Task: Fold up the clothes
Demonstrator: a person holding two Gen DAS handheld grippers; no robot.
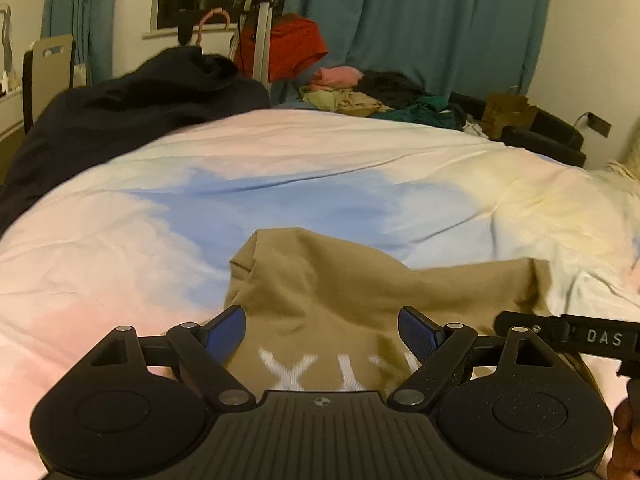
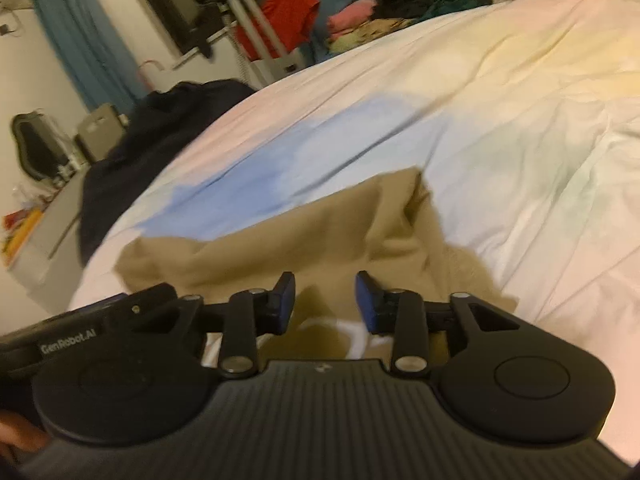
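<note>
A tan garment (image 1: 340, 280) with white lettering lies crumpled on the bed's pastel duvet (image 1: 280, 168). My left gripper (image 1: 322, 330) is open, its blue pads apart just above the garment's near part with the lettering. In the right wrist view the same tan garment (image 2: 280, 232) lies below my right gripper (image 2: 325, 300), which is open and holds nothing. The right gripper's body shows at the right edge of the left wrist view (image 1: 580, 336), and the left gripper's body shows at the left of the right wrist view (image 2: 80, 332).
A dark navy garment (image 1: 132, 100) is heaped at the bed's far left. A pile of mixed clothes (image 1: 360, 92) lies at the far edge, with a red cloth (image 1: 296, 46) on a stand behind. Teal curtains (image 1: 420, 20) hang at the back.
</note>
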